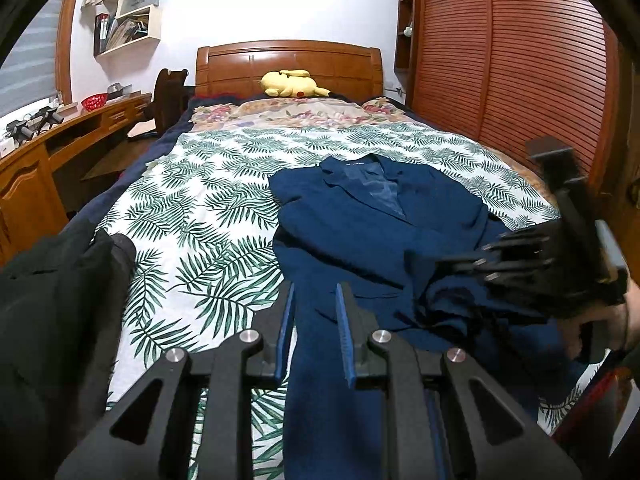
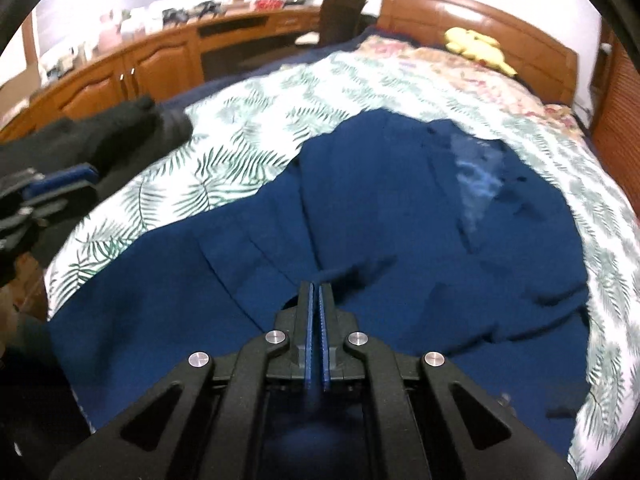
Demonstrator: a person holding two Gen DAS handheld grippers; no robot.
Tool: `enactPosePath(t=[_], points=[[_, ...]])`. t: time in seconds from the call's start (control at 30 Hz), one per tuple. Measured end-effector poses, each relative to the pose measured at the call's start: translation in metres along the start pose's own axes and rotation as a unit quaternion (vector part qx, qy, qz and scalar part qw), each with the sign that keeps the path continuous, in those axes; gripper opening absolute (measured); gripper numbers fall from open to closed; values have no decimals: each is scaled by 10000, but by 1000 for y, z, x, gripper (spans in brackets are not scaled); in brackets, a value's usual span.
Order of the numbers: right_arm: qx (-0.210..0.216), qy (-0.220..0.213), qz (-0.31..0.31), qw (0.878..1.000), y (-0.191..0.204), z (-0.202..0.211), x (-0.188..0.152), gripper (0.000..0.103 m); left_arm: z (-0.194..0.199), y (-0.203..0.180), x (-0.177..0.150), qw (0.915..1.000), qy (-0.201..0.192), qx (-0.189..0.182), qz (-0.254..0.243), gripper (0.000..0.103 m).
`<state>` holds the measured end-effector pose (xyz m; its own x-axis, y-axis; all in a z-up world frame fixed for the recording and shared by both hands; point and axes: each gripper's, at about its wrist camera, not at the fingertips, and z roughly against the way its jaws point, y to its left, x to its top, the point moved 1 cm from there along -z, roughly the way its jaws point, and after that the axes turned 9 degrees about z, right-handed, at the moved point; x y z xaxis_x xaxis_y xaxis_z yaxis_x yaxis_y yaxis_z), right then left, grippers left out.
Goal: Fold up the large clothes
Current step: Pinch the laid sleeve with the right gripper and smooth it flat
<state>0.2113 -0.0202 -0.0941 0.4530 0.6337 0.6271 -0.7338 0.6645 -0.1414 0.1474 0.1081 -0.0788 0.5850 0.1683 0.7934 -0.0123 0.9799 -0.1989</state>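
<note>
A blue blazer (image 1: pixel 360 220) lies on the bed (image 1: pixel 208 184); the left gripper (image 1: pixel 314 312) has its jaws apart, while the right gripper (image 2: pixel 319 296) pinches the blazer's cloth.

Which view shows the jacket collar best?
Left wrist: the blue jacket lies sharp, its collar and pale lining clear. The right wrist view shows the collar too, but motion-blurred and tilted.

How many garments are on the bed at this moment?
2. A blue jacket lies spread, collar toward the headboard, on the leaf-print sheet; a black garment sits at the bed's near-left edge. More may lie out of view.
</note>
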Motion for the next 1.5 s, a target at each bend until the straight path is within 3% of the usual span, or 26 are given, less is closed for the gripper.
enactPosePath(t=[0.13, 0.33, 0.53, 0.63, 0.67, 0.73, 0.77, 0.87, 1.0, 1.13, 1.17, 1.27, 1.5], points=[[-379, -359, -207, 9984, -14, 39, -16, 0, -1, -3, 0, 10000, 1, -12, -37, 18], [-411, -549, -589, 9959, -25, 79, -53, 0, -1, -8, -1, 10000, 16, -59, -76, 18], [-460, -280, -465, 9975, -24, 73, -68, 0, -3, -14, -2, 9999, 28, -62, -127, 18], [-422, -249, -430, 9979, -21, 61, -59, 0, -4, -13, -2, 9999, 35, -31, -134, 18], [-357, -234, -397, 9983, -18, 53, -53, 2, -4, -12, -1, 9999, 36, -20, -121, 18], [-122, -168, -343, 9992, -13, 37, -44, 23, -4, -9, -2, 9999, 44, 2, -95, 18], [-87, -85, -312, 9994, -9, 25, -36, 39, -4, -8, -1, 10000, 35, 10, -76, 18], [47, -30, -282, 9996, 2, -7, -15, 45, -2, -3, -1, 10000, 17, 29, -32, 18], [287, 222, -282, 9989, 16, -46, 5, 45, 2, 3, -1, 10000, -6, 34, 17, 18], [173, 543, -166, 9982, 27, -79, 16, 43, 4, 6, -2, 10000, -14, 34, 27, 18], [43, 611, -95, 9981, 29, -85, 17, 27, 4, 6, -2, 10000, -9, 36, 27, 18], [139, 621, 2, 9980, 27, -90, 14, 1, 5, 6, -2, 10000, -17, 30, 22, 18], [-49, -30, -119, 9999, 16, -37, 4, 0, 6, 2, -1, 10000, -49, -35, -13, 18]])
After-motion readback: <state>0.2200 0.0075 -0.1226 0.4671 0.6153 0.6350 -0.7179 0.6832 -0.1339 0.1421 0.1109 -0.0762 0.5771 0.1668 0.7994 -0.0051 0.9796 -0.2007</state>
